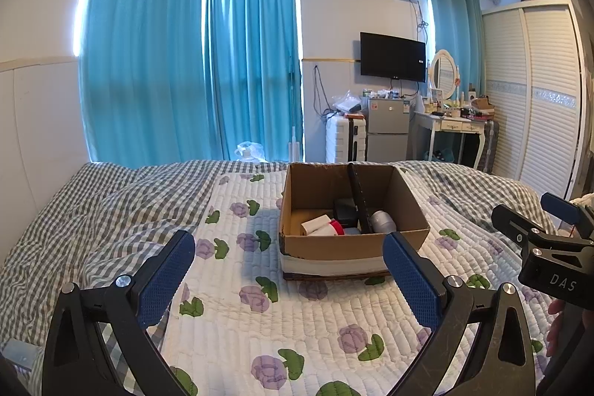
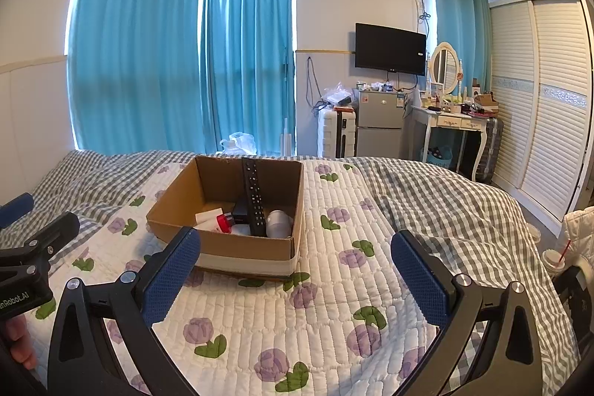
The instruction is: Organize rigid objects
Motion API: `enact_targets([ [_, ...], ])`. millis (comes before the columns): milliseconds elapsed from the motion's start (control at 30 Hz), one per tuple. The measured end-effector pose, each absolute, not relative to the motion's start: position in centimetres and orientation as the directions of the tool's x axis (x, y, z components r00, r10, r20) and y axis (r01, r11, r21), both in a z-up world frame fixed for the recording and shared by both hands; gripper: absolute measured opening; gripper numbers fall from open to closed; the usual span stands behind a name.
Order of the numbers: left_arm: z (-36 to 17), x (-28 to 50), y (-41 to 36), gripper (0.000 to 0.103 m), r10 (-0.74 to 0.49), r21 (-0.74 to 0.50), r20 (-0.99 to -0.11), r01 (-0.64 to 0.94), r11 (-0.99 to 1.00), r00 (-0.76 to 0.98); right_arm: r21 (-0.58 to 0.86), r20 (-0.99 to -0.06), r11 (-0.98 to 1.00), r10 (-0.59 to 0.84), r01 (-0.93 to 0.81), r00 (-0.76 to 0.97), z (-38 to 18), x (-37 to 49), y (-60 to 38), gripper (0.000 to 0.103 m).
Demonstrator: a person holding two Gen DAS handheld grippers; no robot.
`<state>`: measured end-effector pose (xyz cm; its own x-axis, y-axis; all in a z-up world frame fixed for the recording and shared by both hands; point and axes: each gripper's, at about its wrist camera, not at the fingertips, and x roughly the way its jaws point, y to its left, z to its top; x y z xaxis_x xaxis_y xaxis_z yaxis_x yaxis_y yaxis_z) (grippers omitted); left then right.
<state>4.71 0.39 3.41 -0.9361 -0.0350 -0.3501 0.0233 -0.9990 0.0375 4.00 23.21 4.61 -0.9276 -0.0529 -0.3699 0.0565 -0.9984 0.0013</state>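
Nearest the camera, the left gripper (image 1: pixel 289 279) and the right gripper (image 2: pixel 296 279) both hover over the flowered quilt (image 2: pixel 315 314) of the bed, jaws spread wide and holding nothing. A little farther, on the quilt, stands the open cardboard box (image 2: pixel 245 247). Inside it a black remote control (image 2: pixel 254 203) leans upright against the far wall, beside a grey cylinder (image 2: pixel 278 223), a red-capped item (image 2: pixel 224 222) and a white box (image 2: pixel 208 216). The remote looks light, stiff and somewhat smooth; I would take it across its narrow sides near the upper end. Behind are blue curtains (image 2: pixel 156 54).
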Motion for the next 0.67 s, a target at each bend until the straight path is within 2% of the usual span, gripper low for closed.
enact_targets([
  [667, 2.92, 4.74, 0.21, 0.103, -0.041, 0.033, -0.351, 0.032, -0.999, -0.935, 0.006, -0.389, -0.998, -0.055, 0.058, -0.92, 3.97, 3.61, 22.84, 0.103],
])
